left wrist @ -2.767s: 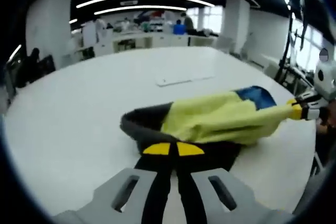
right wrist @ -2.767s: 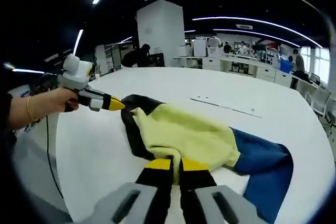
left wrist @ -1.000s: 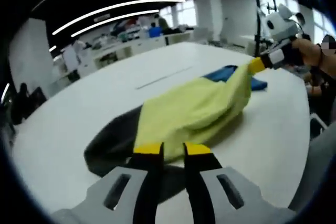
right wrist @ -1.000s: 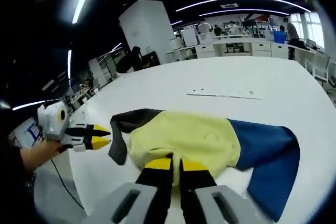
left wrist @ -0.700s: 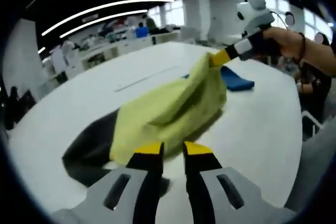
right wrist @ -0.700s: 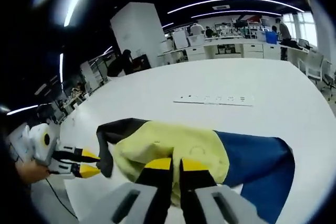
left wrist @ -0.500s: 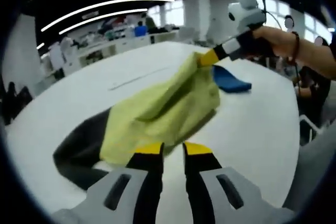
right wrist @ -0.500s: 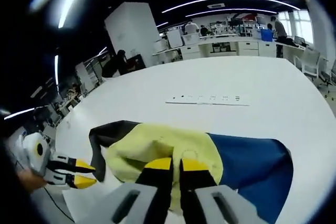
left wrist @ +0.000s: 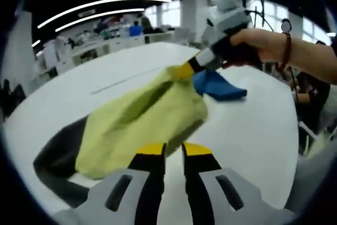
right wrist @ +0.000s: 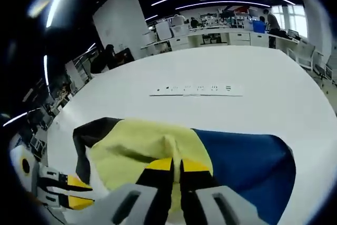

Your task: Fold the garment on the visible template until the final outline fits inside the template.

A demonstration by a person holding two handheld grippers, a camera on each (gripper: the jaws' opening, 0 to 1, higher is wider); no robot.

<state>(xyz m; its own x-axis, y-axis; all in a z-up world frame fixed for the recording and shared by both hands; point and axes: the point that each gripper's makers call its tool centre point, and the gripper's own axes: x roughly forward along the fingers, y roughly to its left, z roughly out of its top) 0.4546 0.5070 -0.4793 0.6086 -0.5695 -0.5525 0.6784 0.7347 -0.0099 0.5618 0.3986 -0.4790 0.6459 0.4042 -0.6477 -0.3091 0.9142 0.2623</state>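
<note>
— What are we seeing first, going from the biggest thing down?

— We are looking at the white table (left wrist: pixel 253 130), a broad, smooth, rounded top spreading across both views. On it the garment (left wrist: pixel 142 117) is lying, soft and rumpled: a yellow middle panel, a black part toward the lower left of the left gripper view, and a blue part toward the upper right. In the right gripper view the garment (right wrist: pixel 158 154) is sitting in the lower half of the frame, black at the left, yellow in the middle, blue at the right.

— And the claws?

— We are pinching the yellow cloth with the right gripper (right wrist: pixel 176 167): its yellow-tipped jaws are pressed together, with a ridge of fabric rising between them. In the left gripper view that same right gripper (left wrist: pixel 184 70) is coming in from the upper right, held in a hand (left wrist: pixel 250 46), its tip lifting the yellow edge off the table so the cloth is hanging in a sloped fold.

— And the left one?

— We are holding the left gripper (left wrist: pixel 167 149) at the bottom centre of its own view, jaws a narrow gap apart, at the near yellow edge; we cannot tell whether it is gripping any cloth. In the right gripper view the left gripper (right wrist: pixel 79 191) is showing at the lower left, tips slightly parted, just beside the black part.

— Anything smaller?

— We are noticing a thin, flat, pale strip (right wrist: pixel 197 89) lying on the table beyond the garment, well apart from it.
</note>
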